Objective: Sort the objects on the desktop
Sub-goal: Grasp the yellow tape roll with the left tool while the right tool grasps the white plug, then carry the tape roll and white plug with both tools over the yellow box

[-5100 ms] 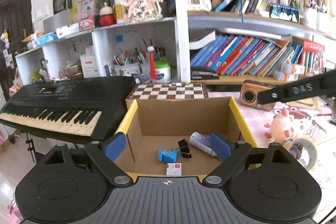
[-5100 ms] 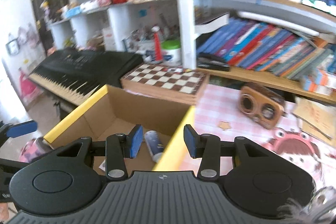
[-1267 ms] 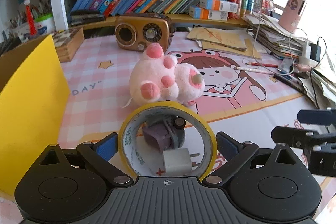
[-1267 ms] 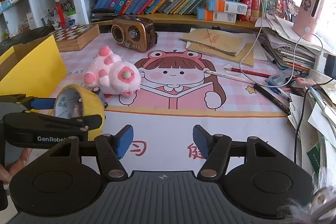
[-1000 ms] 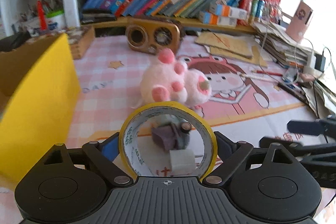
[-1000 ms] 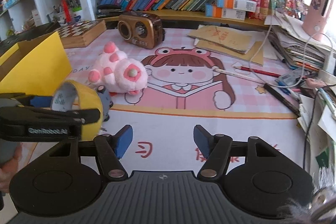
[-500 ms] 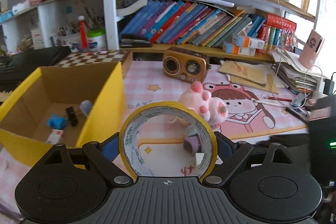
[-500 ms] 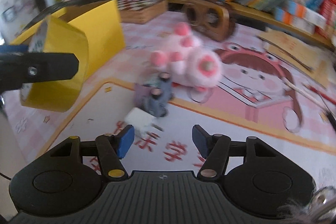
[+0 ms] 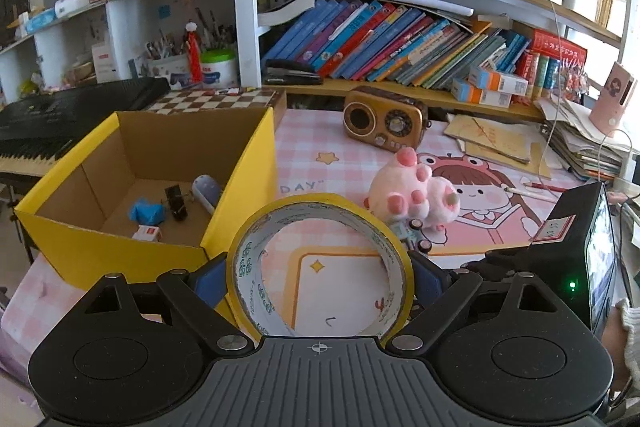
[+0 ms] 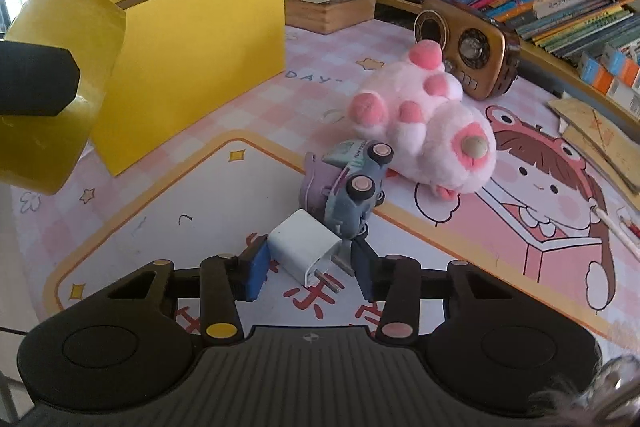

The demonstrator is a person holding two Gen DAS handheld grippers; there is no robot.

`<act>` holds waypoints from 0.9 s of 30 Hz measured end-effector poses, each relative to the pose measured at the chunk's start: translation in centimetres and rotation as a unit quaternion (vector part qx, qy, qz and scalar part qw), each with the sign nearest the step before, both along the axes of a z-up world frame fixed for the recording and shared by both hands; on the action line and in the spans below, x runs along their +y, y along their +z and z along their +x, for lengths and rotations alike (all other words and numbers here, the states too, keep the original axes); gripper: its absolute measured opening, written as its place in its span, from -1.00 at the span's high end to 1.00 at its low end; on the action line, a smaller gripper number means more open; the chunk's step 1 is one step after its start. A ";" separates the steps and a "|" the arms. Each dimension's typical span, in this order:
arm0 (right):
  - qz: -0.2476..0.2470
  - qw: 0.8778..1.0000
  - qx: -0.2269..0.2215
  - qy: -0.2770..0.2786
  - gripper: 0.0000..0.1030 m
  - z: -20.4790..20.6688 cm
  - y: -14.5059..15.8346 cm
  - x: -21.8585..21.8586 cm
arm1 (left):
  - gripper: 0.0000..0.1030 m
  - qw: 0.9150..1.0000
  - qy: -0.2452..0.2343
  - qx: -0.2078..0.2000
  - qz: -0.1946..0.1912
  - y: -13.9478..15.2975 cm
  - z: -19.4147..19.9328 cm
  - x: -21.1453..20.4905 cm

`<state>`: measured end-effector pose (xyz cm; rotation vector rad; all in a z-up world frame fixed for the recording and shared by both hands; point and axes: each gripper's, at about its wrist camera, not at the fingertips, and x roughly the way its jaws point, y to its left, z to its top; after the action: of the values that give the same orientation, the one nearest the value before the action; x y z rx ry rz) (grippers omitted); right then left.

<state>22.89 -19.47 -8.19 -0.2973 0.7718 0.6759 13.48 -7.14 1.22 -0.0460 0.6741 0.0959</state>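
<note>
Left wrist view: left tongs [image 9: 320,281] clamped wide on the yellow tape roll [image 9: 320,267], held on edge above the bench [image 9: 312,151] just beside the yellow box [image 9: 120,251], likely for dropping in with the blue clip [image 9: 146,213], black binder clip [image 9: 175,202], small white box [image 9: 147,233] and grey-white tube [image 9: 206,189] already inside. Right wrist view: right tongs [image 10: 308,267] down at the bench, jaws just closing around the white charger plug [image 10: 302,249], whether truly pinching unclear; toy car [image 10: 352,187] touching its far side, pink plush [image 10: 424,131] behind.

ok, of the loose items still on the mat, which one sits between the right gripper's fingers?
The white plug. It lies between the right gripper fingers, whose jaws have just been closing; the toy car and pink plush lie further out.
</note>
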 end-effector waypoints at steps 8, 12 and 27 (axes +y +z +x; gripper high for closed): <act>0.017 0.999 -0.003 -0.038 0.20 -1.6 2.0 -2.0 | -0.77 1.000 -0.017 -0.006 -0.009 -0.1 -0.7 -0.3; 0.026 0.998 -0.003 -0.061 0.20 -2.7 3.1 -3.0 | -0.77 1.000 -0.026 -0.010 -0.015 -0.2 -1.2 -0.3; 0.043 0.987 0.014 -0.151 0.20 -8.8 5.9 -3.5 | -0.77 0.996 -0.086 0.002 -0.039 -0.7 -4.4 1.5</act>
<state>14.10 -22.94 -2.28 -0.0888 0.7932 0.4262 9.06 -5.61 0.48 -0.0623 0.6821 -0.0951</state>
